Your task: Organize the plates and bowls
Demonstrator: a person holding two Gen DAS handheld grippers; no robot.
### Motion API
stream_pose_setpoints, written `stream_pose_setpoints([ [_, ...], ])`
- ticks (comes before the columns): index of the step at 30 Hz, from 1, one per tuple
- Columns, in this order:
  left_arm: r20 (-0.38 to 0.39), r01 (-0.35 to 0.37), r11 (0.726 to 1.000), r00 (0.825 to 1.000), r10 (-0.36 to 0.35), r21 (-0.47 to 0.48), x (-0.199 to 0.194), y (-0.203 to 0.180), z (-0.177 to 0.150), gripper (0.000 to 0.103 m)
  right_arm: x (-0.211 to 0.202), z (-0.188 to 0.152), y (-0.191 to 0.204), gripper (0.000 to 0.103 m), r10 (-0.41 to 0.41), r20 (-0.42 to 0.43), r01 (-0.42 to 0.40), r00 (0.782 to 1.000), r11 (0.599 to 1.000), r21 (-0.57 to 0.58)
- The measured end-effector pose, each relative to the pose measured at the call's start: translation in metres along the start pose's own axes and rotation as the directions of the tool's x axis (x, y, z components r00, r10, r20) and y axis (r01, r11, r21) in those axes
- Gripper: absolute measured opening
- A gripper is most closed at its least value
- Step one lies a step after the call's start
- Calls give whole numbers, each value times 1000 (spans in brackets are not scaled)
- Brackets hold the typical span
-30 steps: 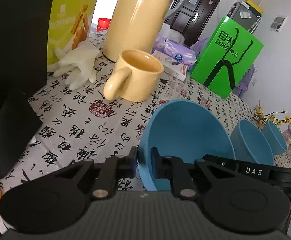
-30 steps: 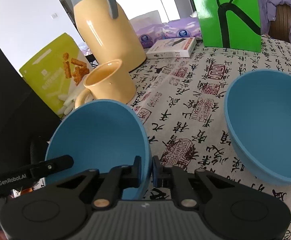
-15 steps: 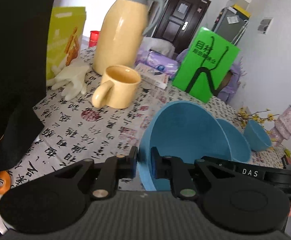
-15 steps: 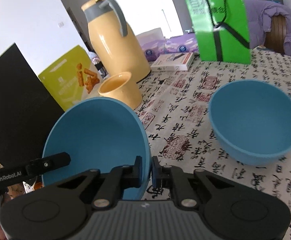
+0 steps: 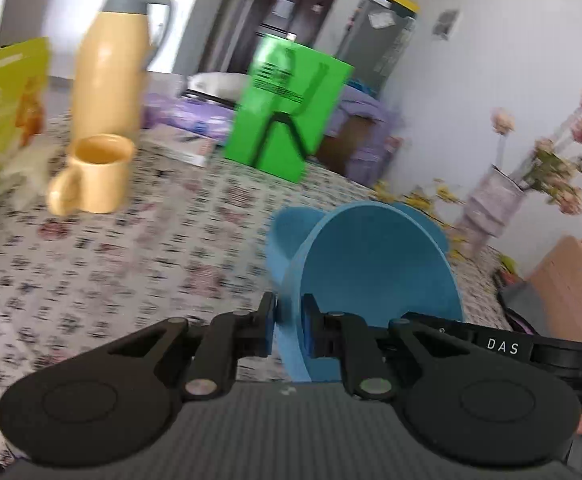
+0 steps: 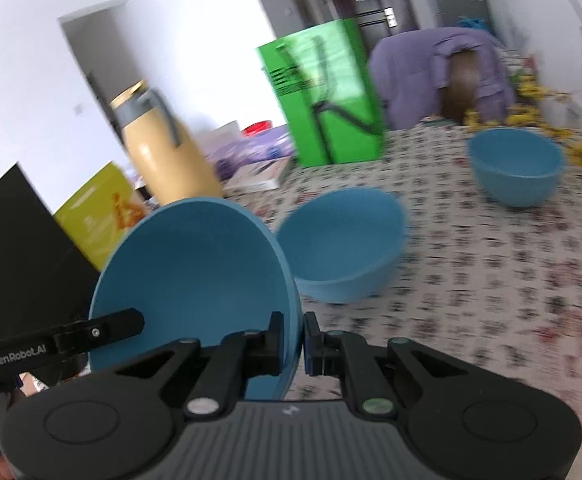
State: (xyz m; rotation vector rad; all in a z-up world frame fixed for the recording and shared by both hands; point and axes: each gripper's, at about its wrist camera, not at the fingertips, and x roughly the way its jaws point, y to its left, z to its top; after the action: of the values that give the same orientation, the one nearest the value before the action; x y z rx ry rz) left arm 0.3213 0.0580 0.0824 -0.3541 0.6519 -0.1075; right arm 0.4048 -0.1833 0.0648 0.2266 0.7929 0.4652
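**Two-Gripper Rim Hold on the Large Blue Bowl**

The left gripper (image 5: 287,328) is clamping its jaws narrowly on the rim of the large, smooth, matte blue bowl (image 5: 375,268), one finger inside the wall and one outside. The right gripper (image 6: 293,338) is pinching the opposite rim of the same large blue bowl (image 6: 195,272) in the same way. Judged from the two opposed grips, the bowl is being carried on edge, tilted off the tablecloth, so that neither side slips.

In the right wrist view, a medium blue bowl (image 6: 343,256) is sitting on the patterned tablecloth (image 6: 491,300) at 1 o'clock from the jaws, just beyond the held bowl. It is sitting open side up, which likely makes it the nesting target. A small blue bowl (image 6: 515,166) is standing well apart at 2 o'clock, near yellow blossoms.

Further out, in the left wrist view, a yellow ceramic mug (image 5: 95,174) is at 10 o'clock, a tall yellow thermos jug with a grey handle (image 5: 111,60) is behind it, and a green paper bag (image 5: 287,108) is at 12 o'clock.

Count: three blue bowls, one mug, one jug, one bag. No plates are showing in either view.
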Motion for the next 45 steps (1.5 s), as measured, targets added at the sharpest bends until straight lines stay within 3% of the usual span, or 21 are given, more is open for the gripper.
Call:
stream_pose_setpoints([
  [9, -68, 106, 988, 993, -99, 109, 32, -100, -22, 14, -71, -18, -86, 9, -116, 60, 110, 991, 989, 97],
  [17, -168, 211, 965, 968, -184, 157, 81, -193, -42, 12, -123, -35, -172, 10, -224, 70, 208, 972, 960, 190],
  [27, -332, 338, 920, 906, -261, 199, 146, -292, -79, 12, -169, -66, -276, 10, -369, 28, 339, 929, 880, 331],
  [35, -441, 382, 903, 857, -267, 198, 177, -329, -107, 12, -194, -86, -320, 12, -412, -25, 386, 911, 828, 407],
  [45, -463, 379, 901, 851, -249, 212, 194, -338, -115, 13, -190, -94, -349, 13, -400, -67, 382, 914, 793, 475],
])
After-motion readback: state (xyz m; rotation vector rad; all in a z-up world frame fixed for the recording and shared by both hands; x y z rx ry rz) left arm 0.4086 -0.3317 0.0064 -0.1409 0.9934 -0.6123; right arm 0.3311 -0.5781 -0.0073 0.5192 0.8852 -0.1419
